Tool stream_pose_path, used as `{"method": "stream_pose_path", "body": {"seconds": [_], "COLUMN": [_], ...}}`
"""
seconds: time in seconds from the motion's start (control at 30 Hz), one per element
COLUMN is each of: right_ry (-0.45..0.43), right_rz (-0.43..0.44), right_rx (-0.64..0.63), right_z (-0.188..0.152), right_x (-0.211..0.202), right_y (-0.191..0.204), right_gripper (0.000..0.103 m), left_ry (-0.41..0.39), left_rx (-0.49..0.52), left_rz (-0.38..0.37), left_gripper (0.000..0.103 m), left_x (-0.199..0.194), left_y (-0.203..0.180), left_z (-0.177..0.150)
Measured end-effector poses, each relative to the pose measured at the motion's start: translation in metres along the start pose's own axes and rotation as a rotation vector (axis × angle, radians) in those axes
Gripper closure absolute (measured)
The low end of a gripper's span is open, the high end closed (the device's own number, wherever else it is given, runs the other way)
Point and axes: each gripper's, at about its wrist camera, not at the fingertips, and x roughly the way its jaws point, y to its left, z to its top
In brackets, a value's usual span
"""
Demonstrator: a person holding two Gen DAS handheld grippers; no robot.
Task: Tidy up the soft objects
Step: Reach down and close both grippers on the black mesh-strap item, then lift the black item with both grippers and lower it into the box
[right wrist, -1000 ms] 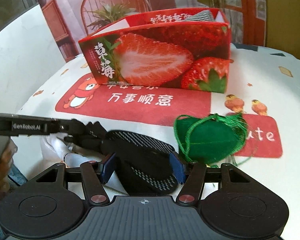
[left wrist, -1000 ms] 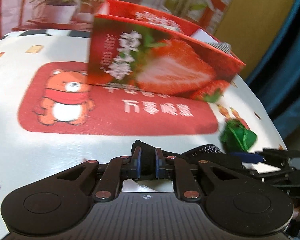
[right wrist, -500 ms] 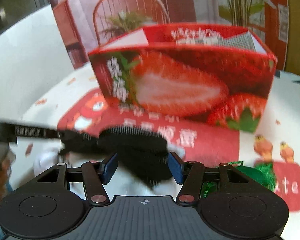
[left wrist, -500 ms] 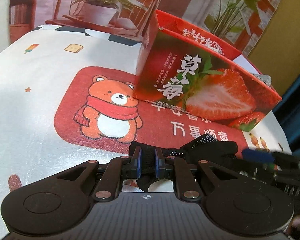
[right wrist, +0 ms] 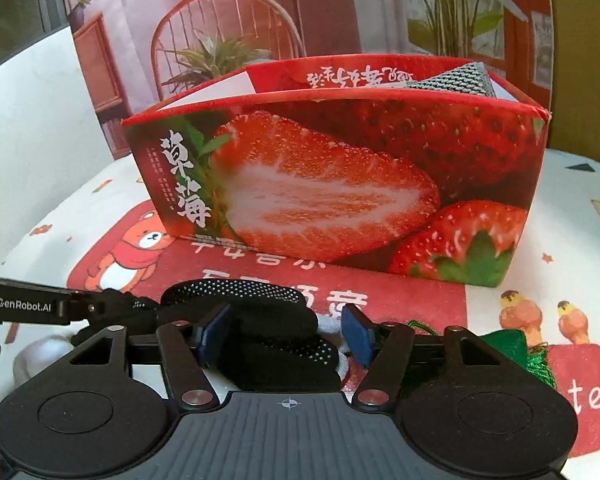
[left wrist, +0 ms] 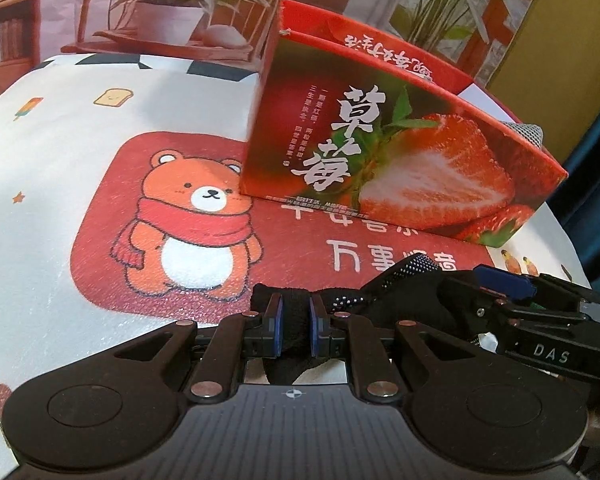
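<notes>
- We are pinching a black fabric piece (left wrist: 294, 334) in our left gripper (left wrist: 294, 326), its blue pads nearly together with only the cloth between them.
- We are tilting the left gripper downward toward the table.
- We are opening the jaws of our right gripper (right wrist: 282, 330), with the same black fabric lying between its blue pads (right wrist: 214, 330).
- We are holding the two grippers close, side by side, the left one's fingers reaching in from the left edge of the right wrist view.
</notes>
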Motion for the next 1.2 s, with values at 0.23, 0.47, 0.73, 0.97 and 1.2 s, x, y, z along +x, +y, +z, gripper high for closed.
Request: {"method": "stream_pose_path", "body": {"seconds": [0.23,0.47,0.73,0.97,1.2], "right_ry": [-0.022,-0.027,-0.021,-0.009,-0.009], "right_rz": [-0.024,-0.019,-0.008,0.07,0.1], "right_rx": [-0.06,-0.11,-0.124,-0.091,-0.061], "right_z": [-0.009,-0.016,-0.017,-0.017,-0.019], "right_x": [0.002,0.002,0.004,0.005,0.002], "right_y": [0.006,0.01,0.011,0.005,0.001], "right_gripper": [0.038,0.037,0.04,0.061,0.075], "left_ry": [-0.006,-0.022,-0.037,-0.046,-0.047], "left_rx": [-0.011,-0.022,-0.04,-0.064,-0.059], "left_rz": [-0.014,-0.029,-0.048,-0.059,-0.048], "left_gripper": [0.089,0.088,0.088,0.088,0.089], "left_x": [-0.001,-0.002,-0.003,-0.004,-0.006], "left_y": [0.004,0.007,0.012,0.014,0.011], "left_z": [-0.002,-0.006,-0.01,-0.012,-0.013]}}
